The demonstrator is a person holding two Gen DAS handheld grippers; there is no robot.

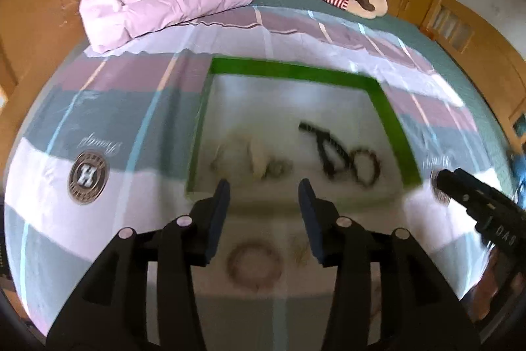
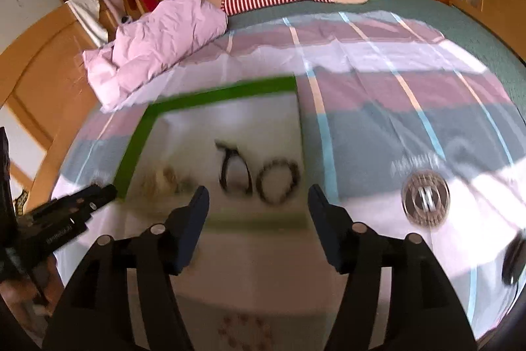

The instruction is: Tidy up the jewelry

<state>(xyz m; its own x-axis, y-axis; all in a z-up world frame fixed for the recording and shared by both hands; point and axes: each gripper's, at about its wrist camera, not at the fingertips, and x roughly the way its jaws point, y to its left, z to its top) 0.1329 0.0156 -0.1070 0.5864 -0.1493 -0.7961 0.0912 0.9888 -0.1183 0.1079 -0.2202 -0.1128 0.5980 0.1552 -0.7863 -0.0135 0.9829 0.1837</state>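
Green-edged white mat (image 1: 289, 71) holds beaded ring (image 1: 366, 166); left gripper (image 1: 264, 186), right gripper (image 2: 259, 191) spread, empty.

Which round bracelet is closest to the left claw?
The pale bracelet, lying right between the left claw's open fingers, outside the green-edged mat. The dark beaded bracelet sits farther off, on the mat.

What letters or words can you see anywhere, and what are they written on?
"H": big letter in the middle of the round badge printed on the bedspread.
"DAS": white letters, seen upside down, on the right claw.
Small ring of text around the badge: too small to read.
Cursive word above the badge: upside down and blurred, unreadable.
White print on the left claw: too blurred.
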